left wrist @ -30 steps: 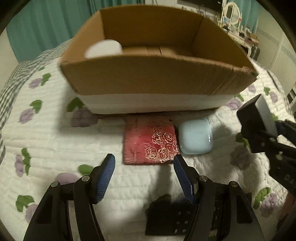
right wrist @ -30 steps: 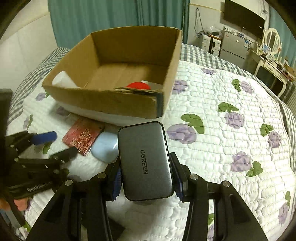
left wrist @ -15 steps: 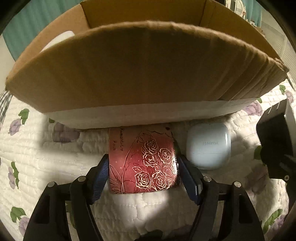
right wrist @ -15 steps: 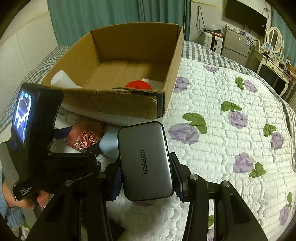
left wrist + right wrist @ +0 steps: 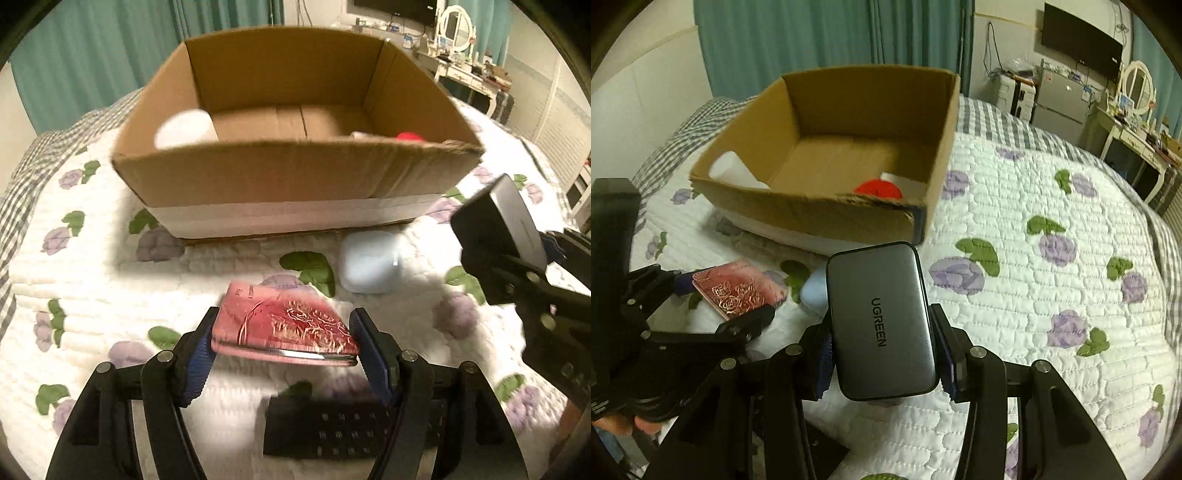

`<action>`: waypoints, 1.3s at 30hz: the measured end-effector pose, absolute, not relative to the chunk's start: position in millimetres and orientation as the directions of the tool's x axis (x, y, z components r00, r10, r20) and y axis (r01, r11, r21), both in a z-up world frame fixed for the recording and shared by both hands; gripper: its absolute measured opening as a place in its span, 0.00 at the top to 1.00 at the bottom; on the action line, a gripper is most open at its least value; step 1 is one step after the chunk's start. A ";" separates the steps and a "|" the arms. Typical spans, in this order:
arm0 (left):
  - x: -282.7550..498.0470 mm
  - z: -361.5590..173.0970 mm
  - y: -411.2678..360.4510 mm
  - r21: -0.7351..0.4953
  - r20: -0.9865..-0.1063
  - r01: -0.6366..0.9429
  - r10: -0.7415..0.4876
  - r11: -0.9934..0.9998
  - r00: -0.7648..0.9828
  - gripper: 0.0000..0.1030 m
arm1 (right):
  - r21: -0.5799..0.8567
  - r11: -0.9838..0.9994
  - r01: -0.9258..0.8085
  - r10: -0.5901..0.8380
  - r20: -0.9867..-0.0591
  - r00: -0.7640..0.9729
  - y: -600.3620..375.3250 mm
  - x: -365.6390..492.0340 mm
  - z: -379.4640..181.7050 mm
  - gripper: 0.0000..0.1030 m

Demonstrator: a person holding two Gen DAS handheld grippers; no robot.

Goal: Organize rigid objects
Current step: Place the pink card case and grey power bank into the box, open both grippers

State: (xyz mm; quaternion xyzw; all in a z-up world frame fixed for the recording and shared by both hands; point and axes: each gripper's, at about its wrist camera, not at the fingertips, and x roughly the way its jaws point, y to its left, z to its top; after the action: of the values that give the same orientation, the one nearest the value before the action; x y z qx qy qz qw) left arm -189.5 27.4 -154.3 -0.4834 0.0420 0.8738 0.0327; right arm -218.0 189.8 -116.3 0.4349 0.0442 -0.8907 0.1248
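My left gripper (image 5: 282,338) is shut on a flat red case with gold roses (image 5: 280,326) and holds it above the quilt, in front of the open cardboard box (image 5: 295,181). It shows in the right wrist view too (image 5: 738,291). My right gripper (image 5: 882,350) is shut on a grey UGREEN power bank (image 5: 882,321), held in the air to the right of the box (image 5: 831,218). The power bank also shows in the left wrist view (image 5: 498,229). A pale blue earbud case (image 5: 369,262) lies on the quilt by the box front.
The box holds a white cup (image 5: 184,129), a red round thing (image 5: 879,189) and a white item. A black remote-like object (image 5: 332,428) lies on the quilt under my left gripper. The floral quilt (image 5: 1034,295) spreads out to the right. A dresser (image 5: 1137,125) stands far right.
My left gripper closed on the red case, lifted it off the quilt and pulled back from the box. My right gripper still holds the power bank, little moved.
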 end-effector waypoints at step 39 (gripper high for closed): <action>-174.1 -79.1 12.4 -0.009 -0.801 -0.149 0.096 -0.989 -0.591 0.46 | -0.023 -0.963 0.267 -0.179 -0.687 -0.705 179.7 -178.9 -24.8 0.60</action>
State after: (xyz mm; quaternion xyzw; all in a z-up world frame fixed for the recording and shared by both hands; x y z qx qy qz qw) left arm -174.1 12.4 -79.1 -0.4468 0.0293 0.8915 0.0688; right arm -178.9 179.7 -24.8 0.3648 0.0603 -0.9212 0.1211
